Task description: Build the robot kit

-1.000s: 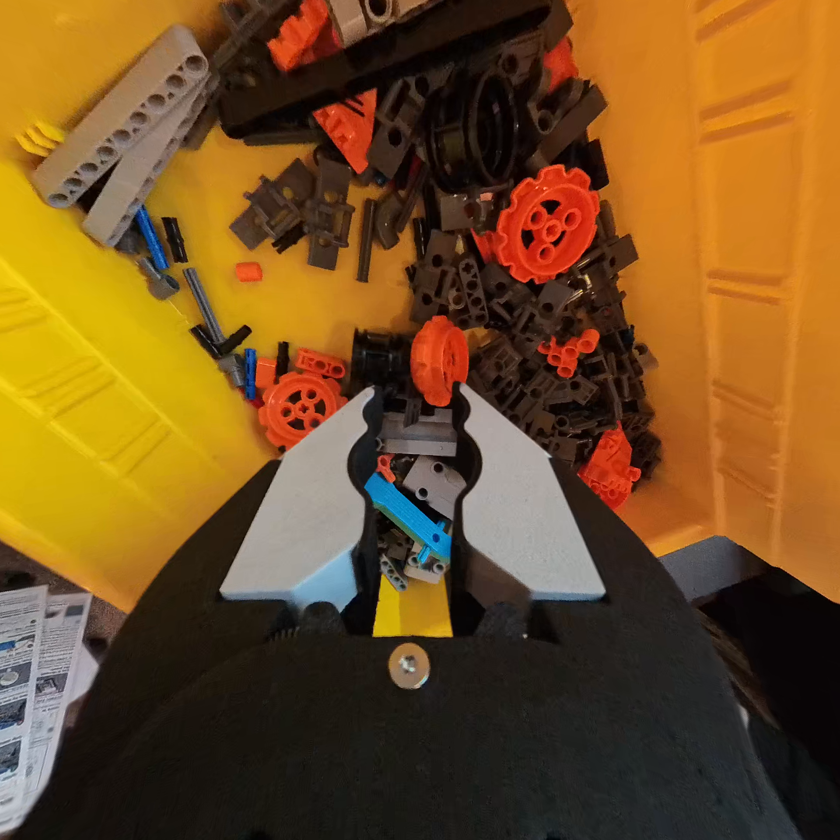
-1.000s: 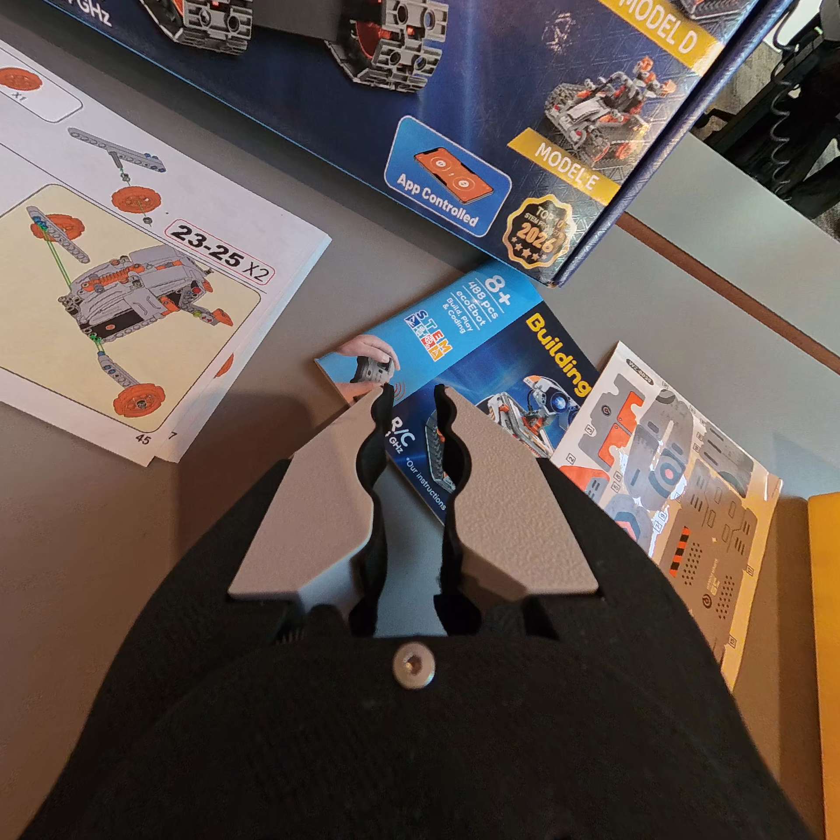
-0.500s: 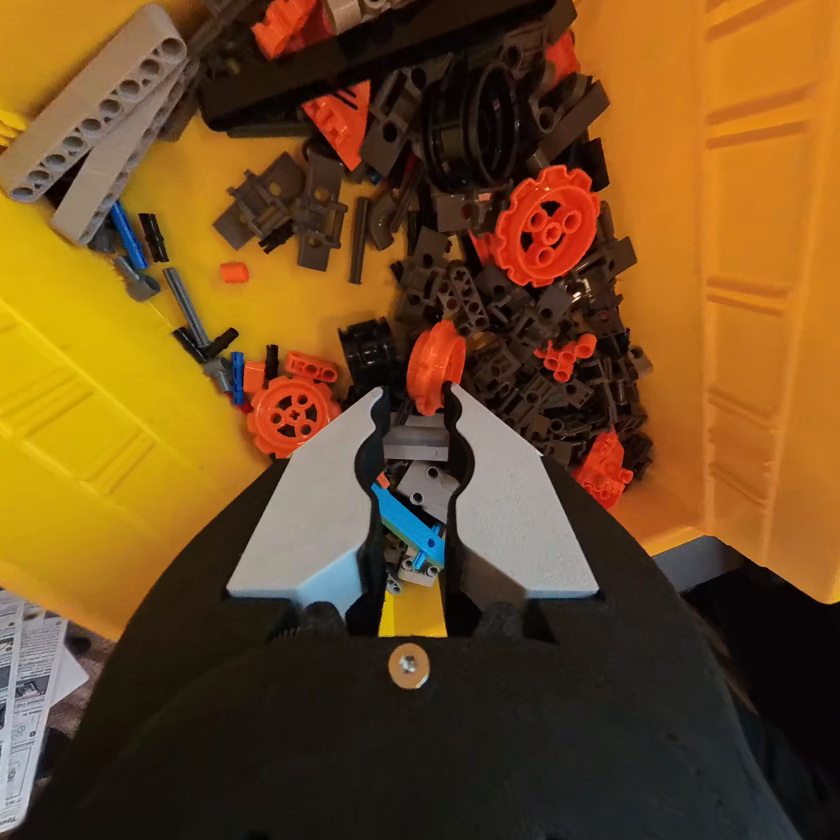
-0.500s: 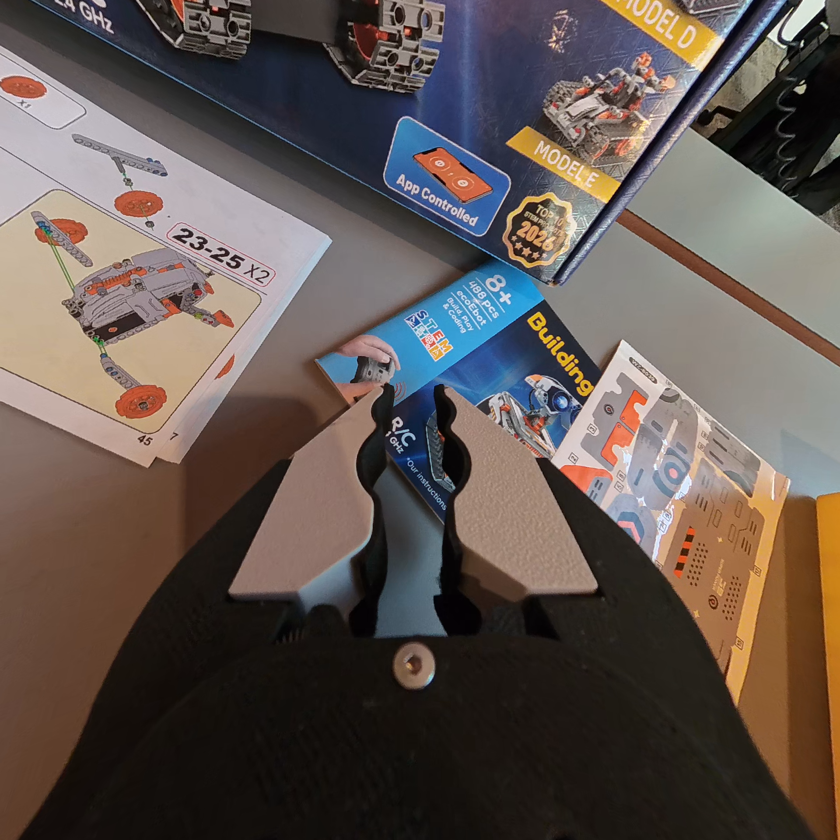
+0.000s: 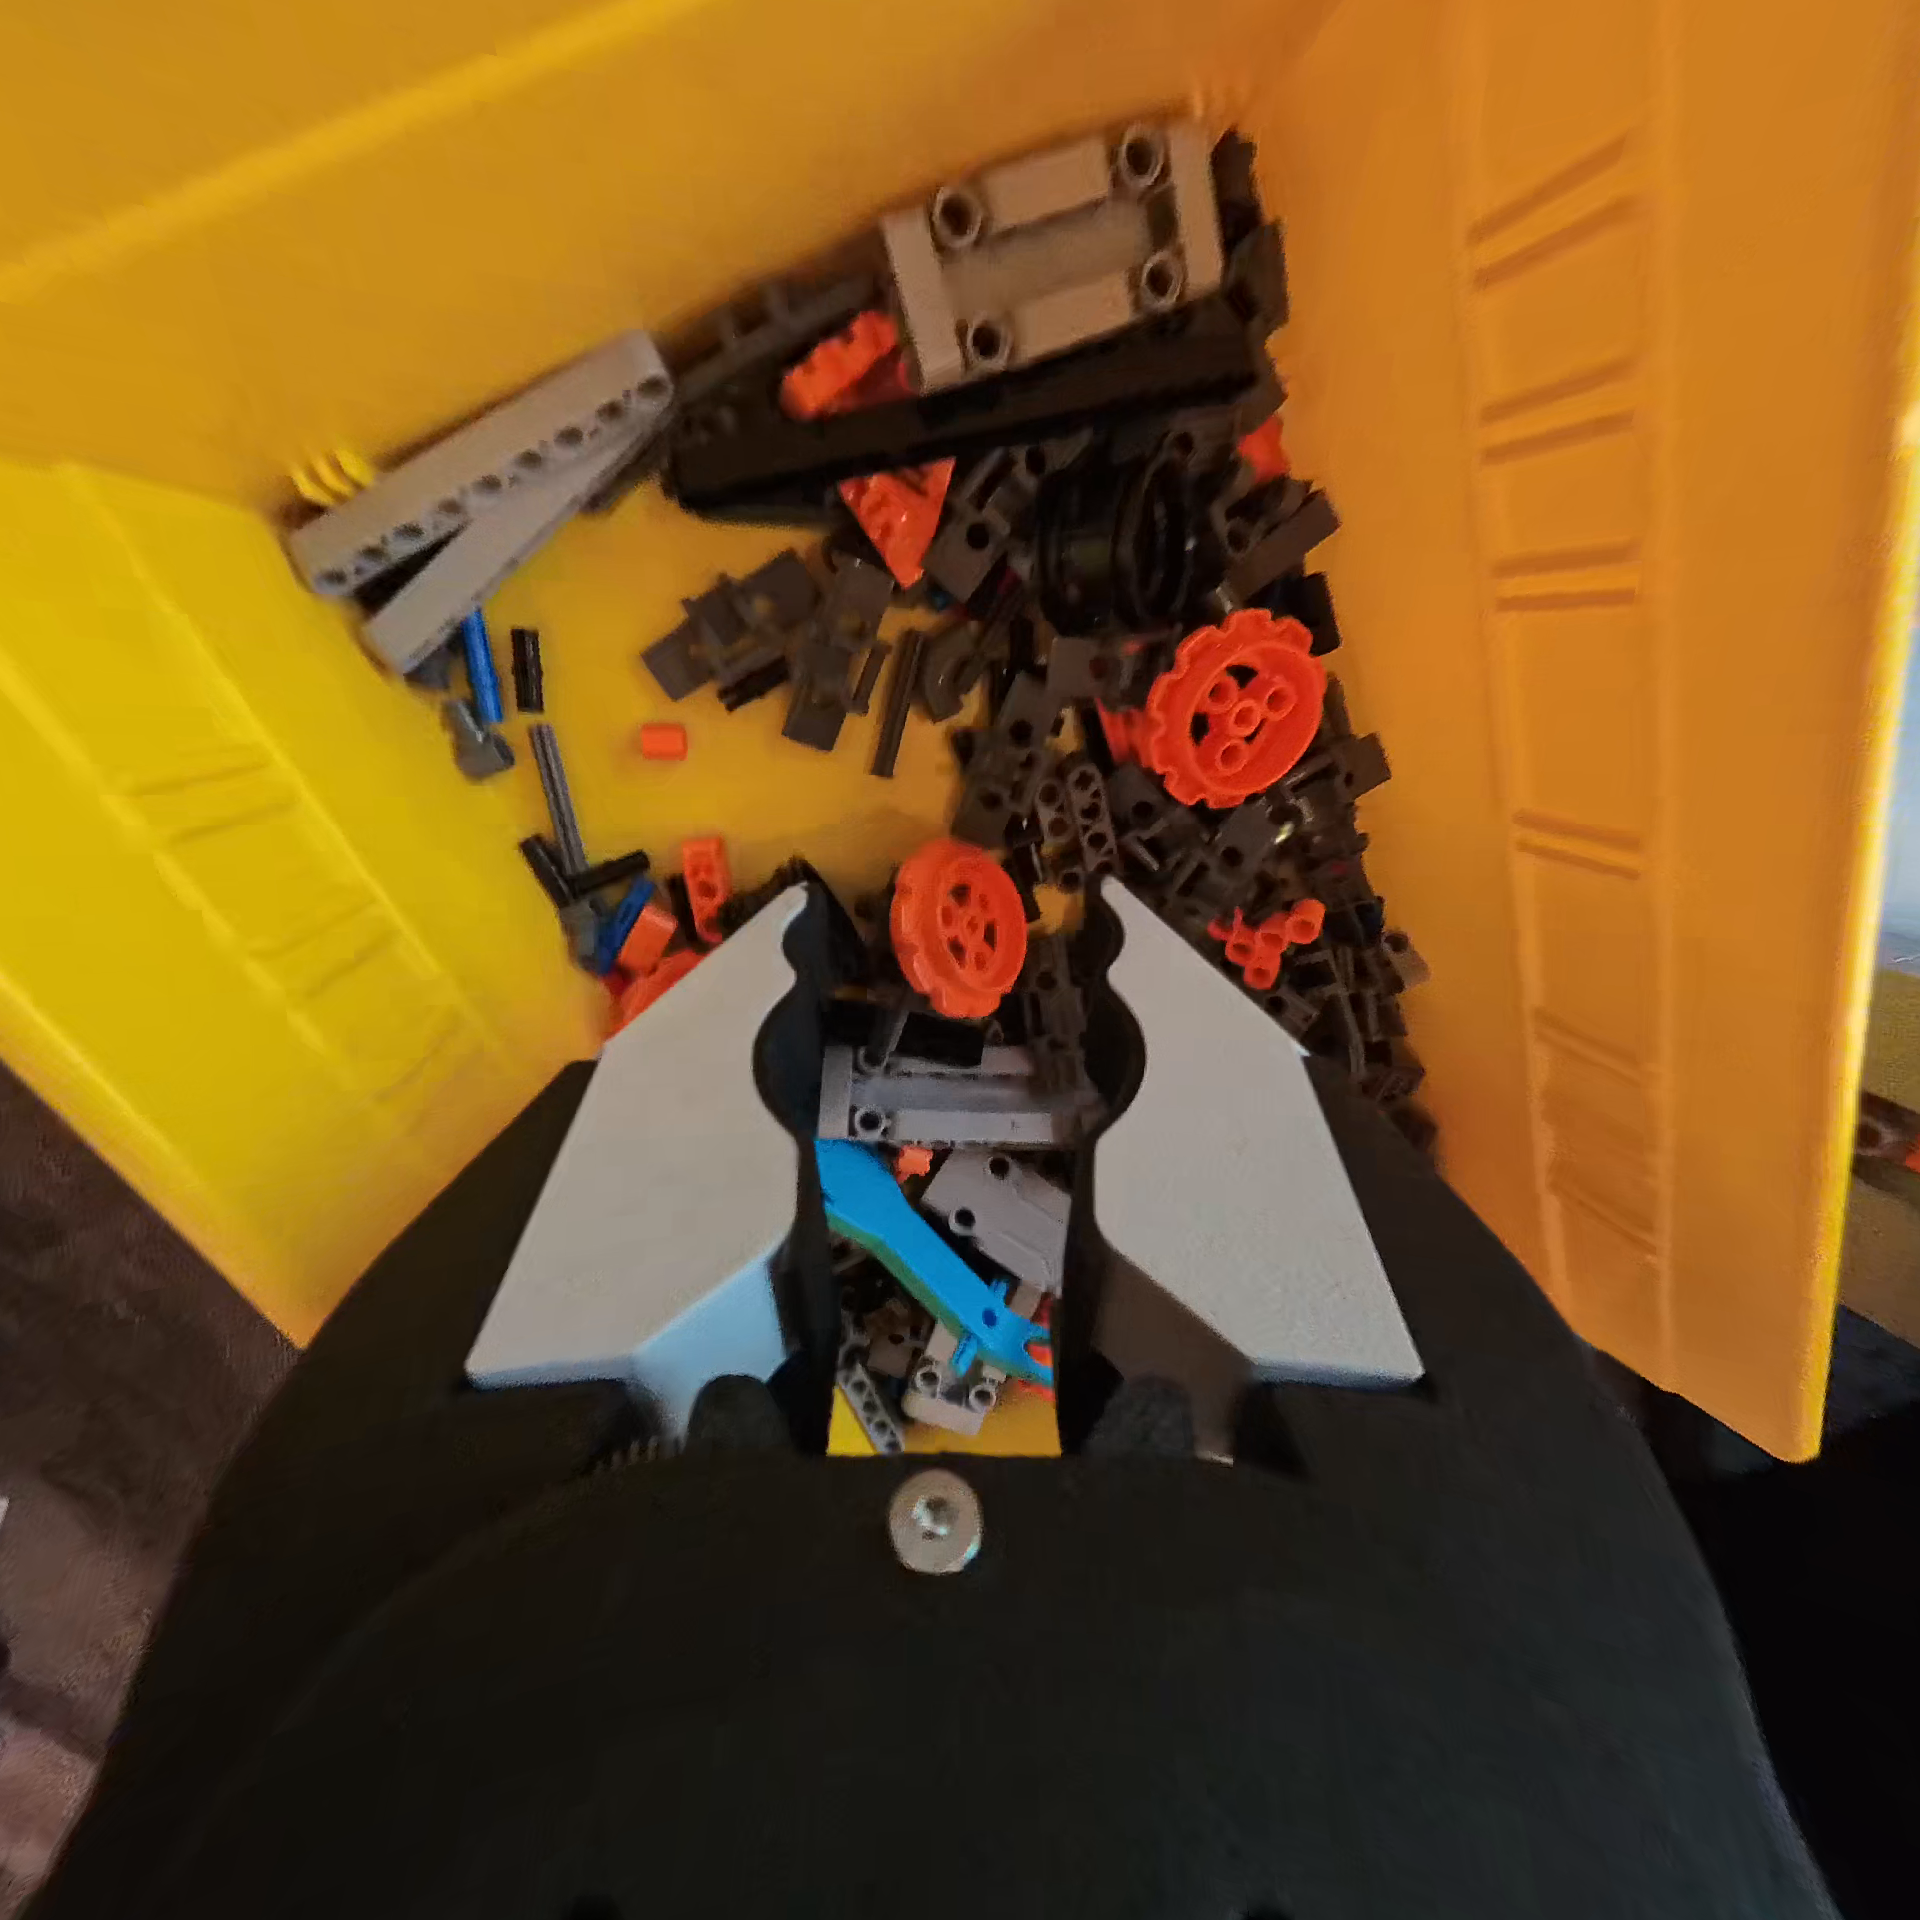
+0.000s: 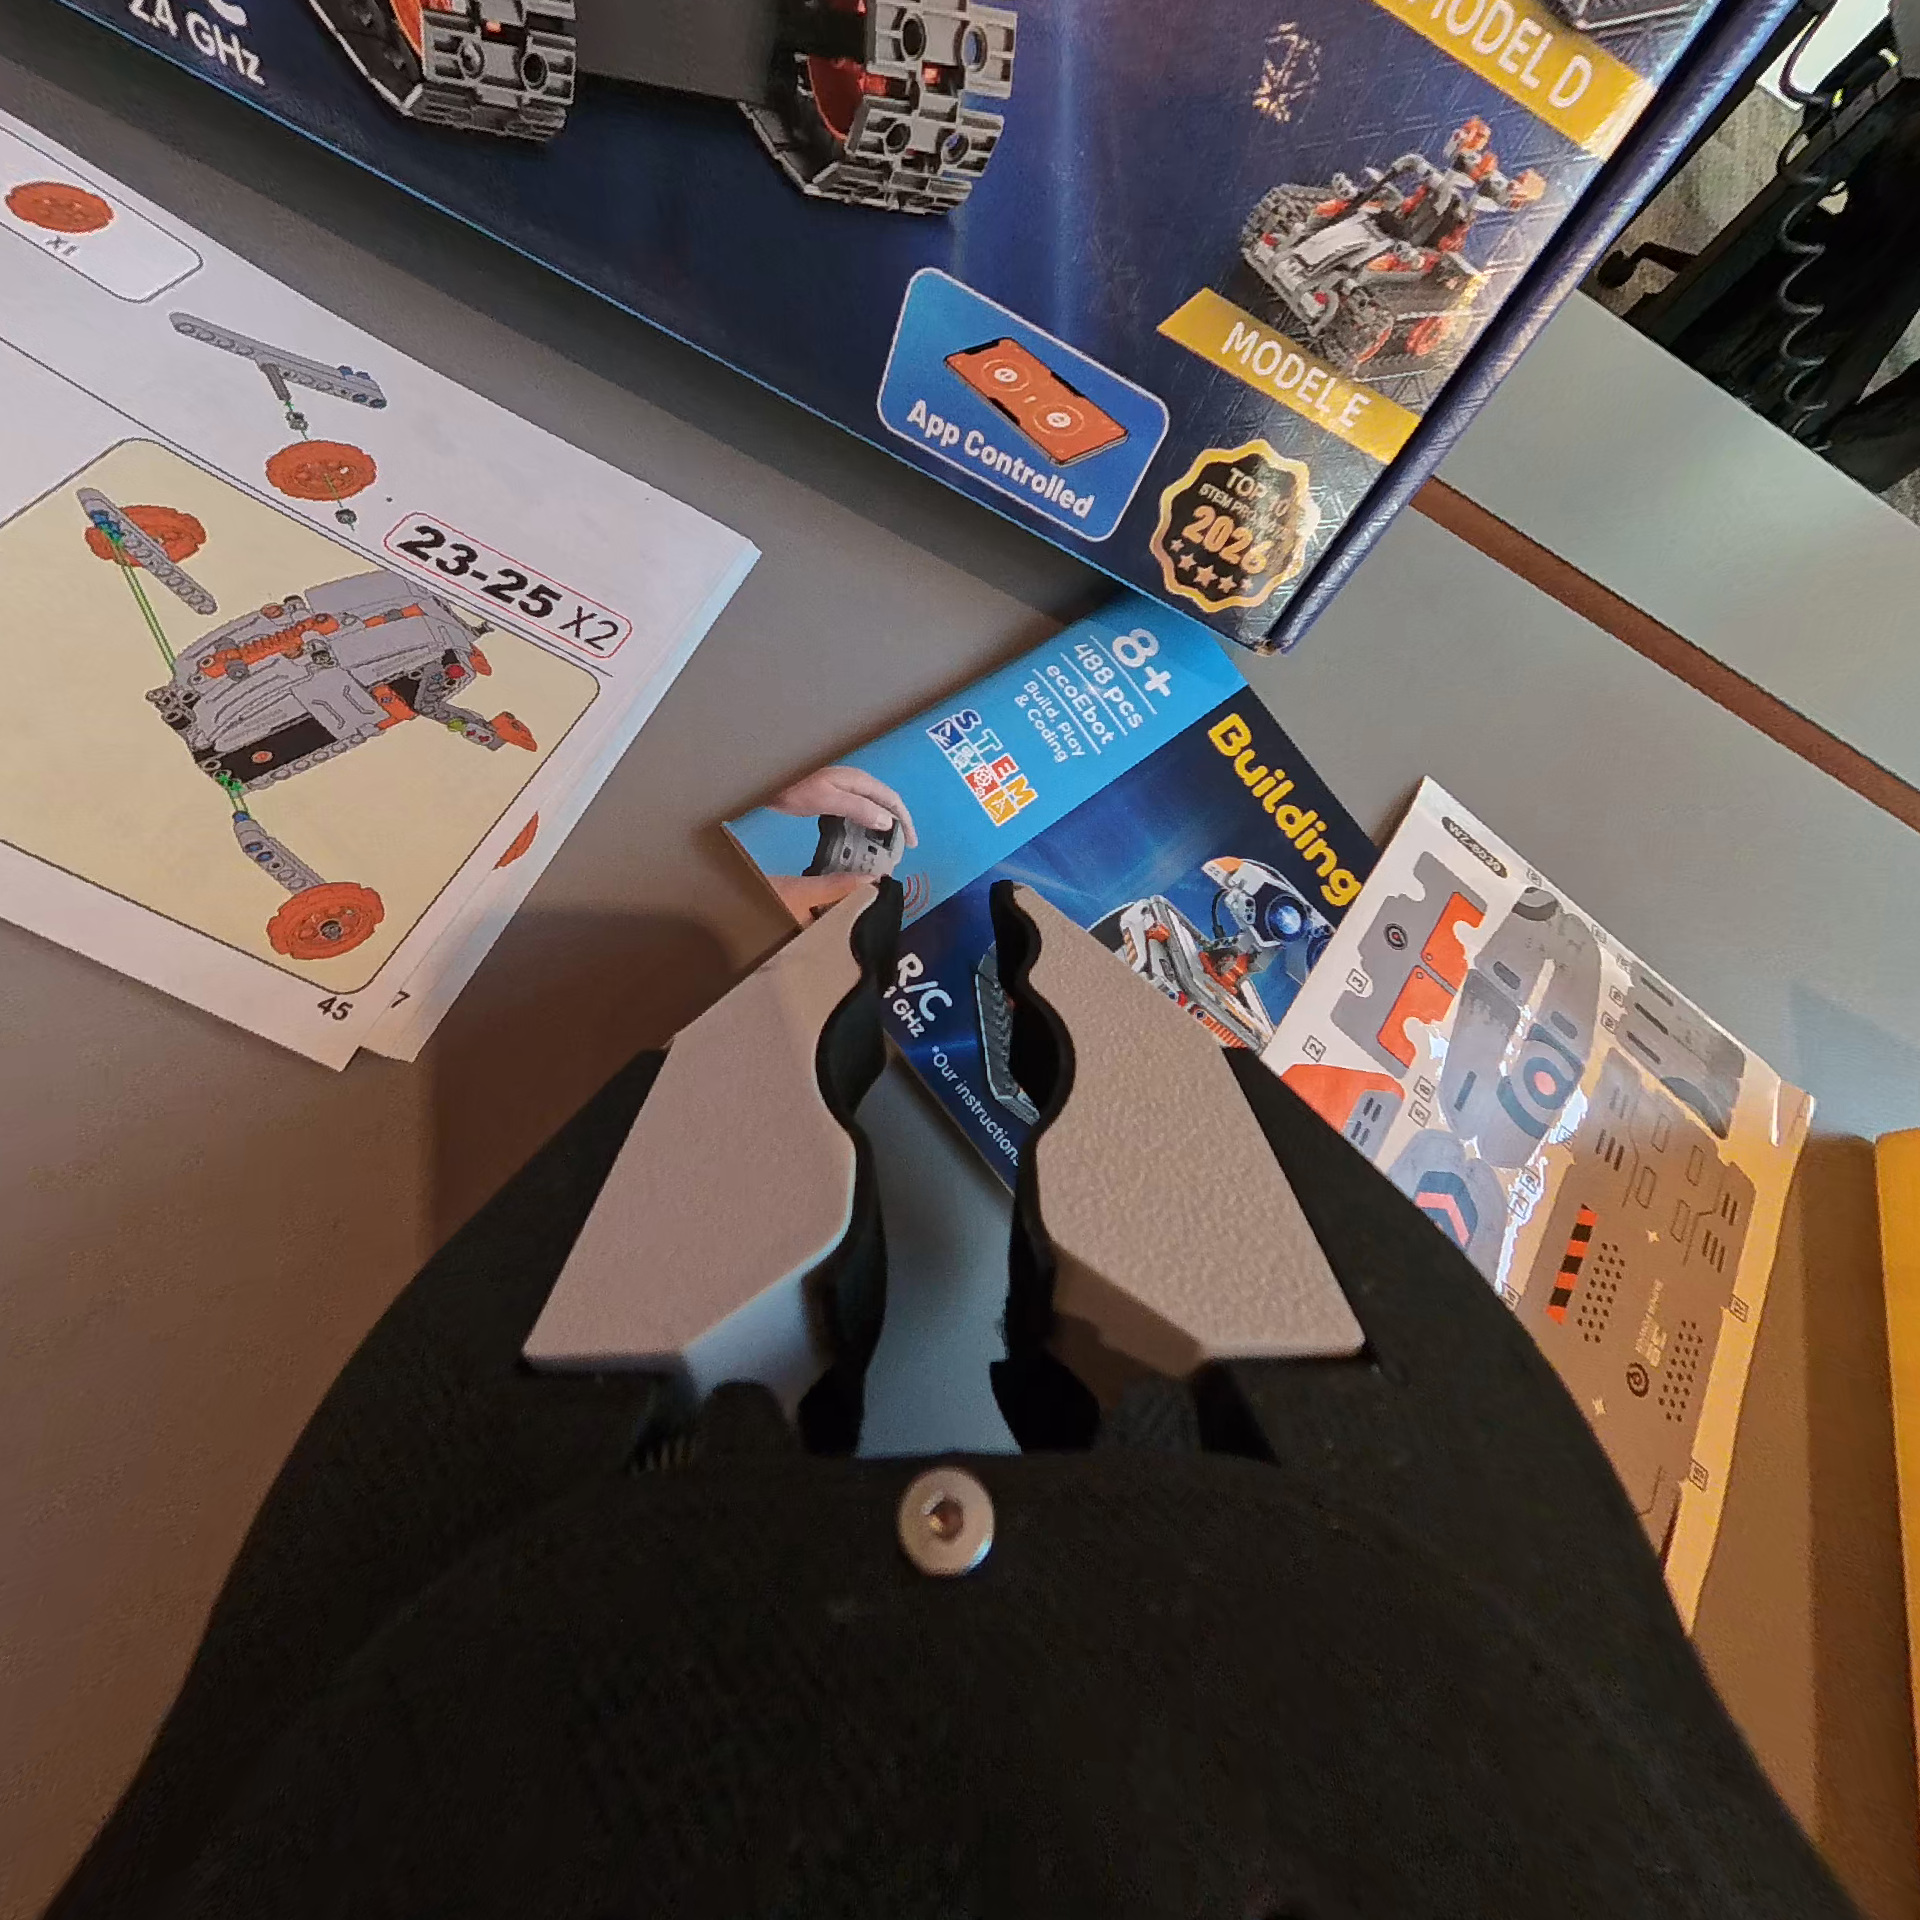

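Observation:
My left gripper is open above a yellow bin holding several loose building parts. A small orange wheel lies in the pile right between its fingertips, and I cannot tell whether they touch it. Grey beams and a blue piece lie lower between the fingers. A larger orange gear lies to the far right. My right gripper is empty with its jaws a narrow gap apart. It hovers over a blue booklet on the grey table.
The bin's walls rise close on both sides. A long grey beam and a grey block lie at its far end. On the table are an open instruction sheet, a dark blue box, a sticker sheet and the bin's edge. Left tips to right tips: about 60 cm. My left gripper is the nearer one to the larger orange gear: about 5 cm, against 50 cm.
My left gripper has opened wider and drawn back, so the bin's far wall now shows. The small orange wheel now stands clear between its tips. The right gripper has barely moved.

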The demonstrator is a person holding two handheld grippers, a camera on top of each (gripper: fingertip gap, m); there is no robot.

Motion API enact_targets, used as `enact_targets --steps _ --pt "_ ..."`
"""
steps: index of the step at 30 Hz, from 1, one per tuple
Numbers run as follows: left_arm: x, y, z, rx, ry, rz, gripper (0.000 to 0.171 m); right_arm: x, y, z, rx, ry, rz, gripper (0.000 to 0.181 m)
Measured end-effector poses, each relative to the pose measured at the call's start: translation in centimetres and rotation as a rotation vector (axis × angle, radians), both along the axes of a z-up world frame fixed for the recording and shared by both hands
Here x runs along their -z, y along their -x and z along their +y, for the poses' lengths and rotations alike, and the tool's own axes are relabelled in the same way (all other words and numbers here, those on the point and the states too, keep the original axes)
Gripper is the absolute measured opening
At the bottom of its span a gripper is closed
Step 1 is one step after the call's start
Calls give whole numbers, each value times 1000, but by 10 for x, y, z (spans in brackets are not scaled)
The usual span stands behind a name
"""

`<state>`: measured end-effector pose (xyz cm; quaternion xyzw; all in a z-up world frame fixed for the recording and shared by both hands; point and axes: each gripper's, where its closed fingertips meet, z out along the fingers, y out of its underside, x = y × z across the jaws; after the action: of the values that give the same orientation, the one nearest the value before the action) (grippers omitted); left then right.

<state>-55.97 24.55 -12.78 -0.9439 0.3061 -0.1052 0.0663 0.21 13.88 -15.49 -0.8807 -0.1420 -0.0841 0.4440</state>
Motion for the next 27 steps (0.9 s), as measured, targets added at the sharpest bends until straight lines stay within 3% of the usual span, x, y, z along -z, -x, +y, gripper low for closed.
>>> enact_targets --steps 6,11,14,18,23,27 --pt "-8 -38 17 119 -114 -129 65 0 0 0 -2 0 0 16" --pt "2 -30 40 105 -225 -4 78 0 0 0 -5 0 4 16" --pt "7 -34 40 97 -203 -39 79 0 0 0 -5 0 2 16" --pt "-6 -11 64 13 -334 28 74 0 1 1 -2 -2 -6 16" --pt "-42 6 79 -97 -475 -58 49 0 1 1 -3 -3 -8 16" --pt "-42 27 77 -92 -484 18 31 0 1 1 -3 -2 -7 15"
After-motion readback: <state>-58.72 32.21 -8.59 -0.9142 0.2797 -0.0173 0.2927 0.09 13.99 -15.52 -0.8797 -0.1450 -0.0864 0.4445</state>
